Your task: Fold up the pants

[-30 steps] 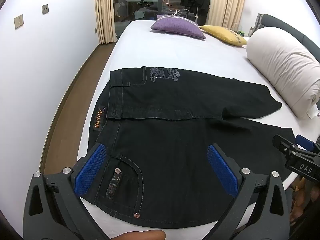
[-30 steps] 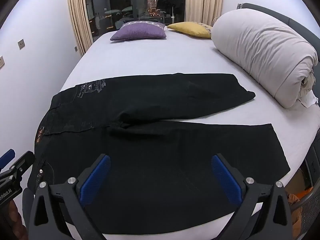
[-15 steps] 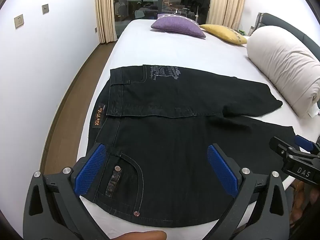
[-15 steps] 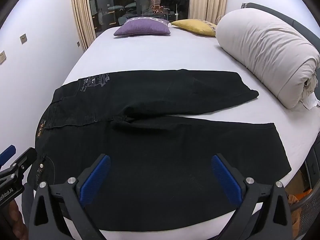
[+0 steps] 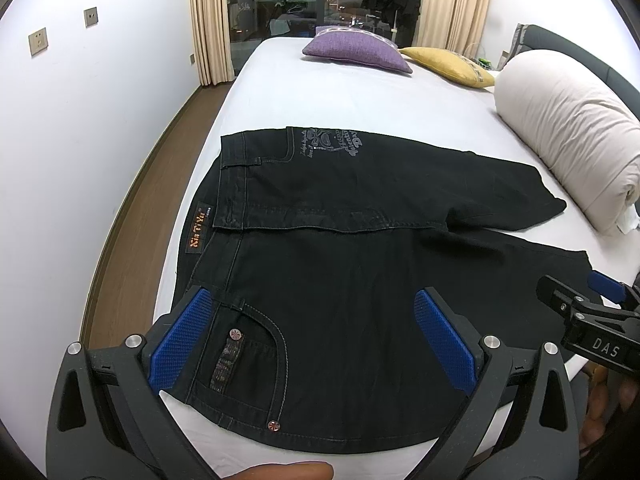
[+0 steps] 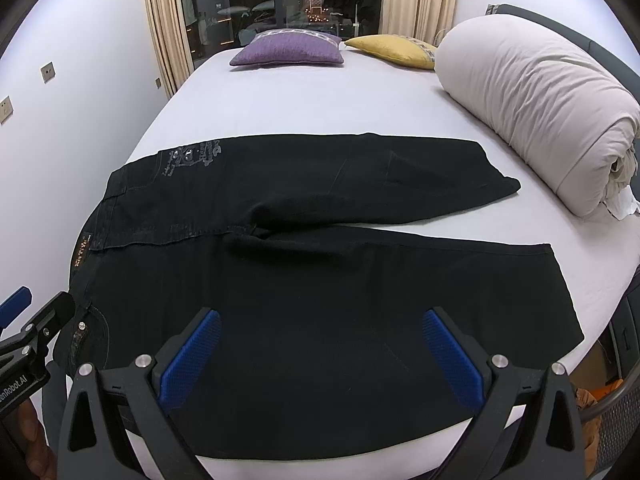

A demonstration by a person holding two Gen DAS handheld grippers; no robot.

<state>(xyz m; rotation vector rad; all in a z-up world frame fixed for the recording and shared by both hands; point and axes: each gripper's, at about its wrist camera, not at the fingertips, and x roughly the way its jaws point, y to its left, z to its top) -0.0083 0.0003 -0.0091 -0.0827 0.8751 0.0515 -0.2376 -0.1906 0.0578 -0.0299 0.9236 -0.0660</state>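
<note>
Denim of the black jeans [image 5: 340, 280] looks heavy and limp, so it should drape and sag between holds without slipping, and the doubled waistband and leg hems look like the firmest places to pinch. These pants lie flat on the white-sheeted bed [image 5: 360, 96], waistband to the left and both legs running right, slightly parted, toward the rolled cream duvet [image 6: 540, 108]. Both the left gripper [image 5: 312, 344], above the front pocket near the waist, and the right gripper [image 6: 320, 356], above the near leg, have their blue-padded fingers [image 5: 180, 340] spread wide and hold nothing.
</note>
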